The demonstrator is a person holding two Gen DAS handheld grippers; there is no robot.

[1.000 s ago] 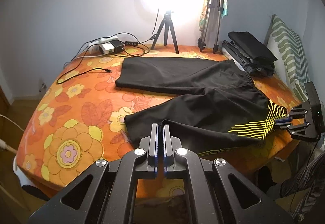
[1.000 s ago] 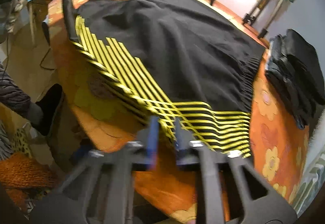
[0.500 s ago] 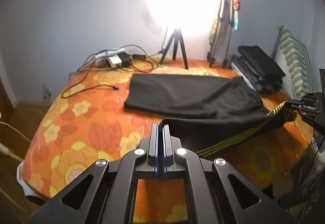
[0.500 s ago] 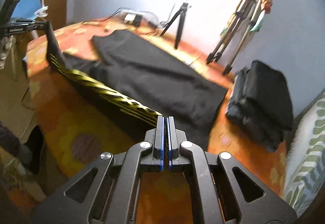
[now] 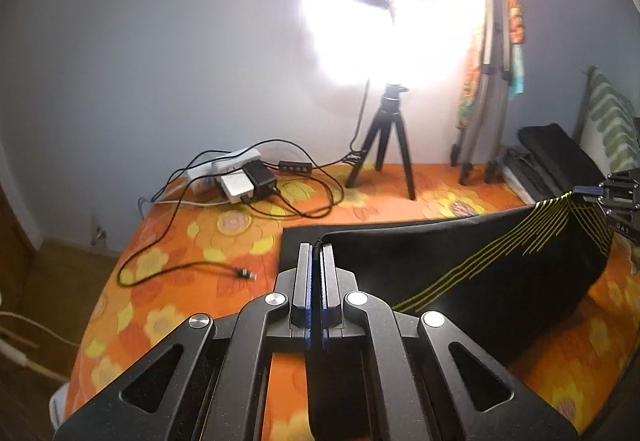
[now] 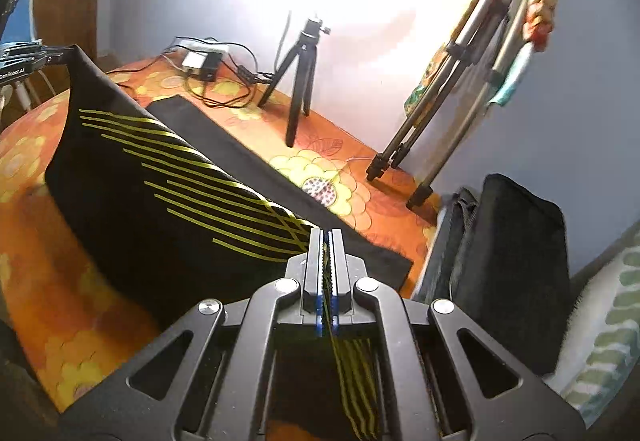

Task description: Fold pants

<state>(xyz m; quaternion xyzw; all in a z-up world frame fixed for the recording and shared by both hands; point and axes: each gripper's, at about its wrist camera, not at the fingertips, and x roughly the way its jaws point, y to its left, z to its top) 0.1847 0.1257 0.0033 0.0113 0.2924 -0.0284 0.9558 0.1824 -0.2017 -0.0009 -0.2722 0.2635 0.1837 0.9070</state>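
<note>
Black pants [image 5: 480, 269] with yellow stripes hang stretched above the orange flowered bed [image 5: 192, 241]. My left gripper [image 5: 316, 253] is shut on the hem end of the near leg. My right gripper [image 6: 326, 237] is shut on the striped waist side, and also shows at the right edge of the left wrist view [image 5: 618, 193]. The left gripper shows at the far left of the right wrist view [image 6: 36, 55]. The lifted leg [image 6: 168, 201] sags between the two grippers. The other leg [image 6: 248, 165] lies flat on the bed behind it.
A small black tripod [image 5: 384, 145] with a bright lamp stands at the back of the bed. A power strip with chargers and cables [image 5: 244, 177] lies at the back left. A tall folded tripod [image 5: 488, 89] leans on the wall. Folded dark clothes [image 6: 516, 265] and a striped pillow [image 6: 608, 325] sit at the right.
Both grippers have risen and moved toward the back of the bed, lifting the near leg and striped waist off the bed and carrying them over the flat far leg.
</note>
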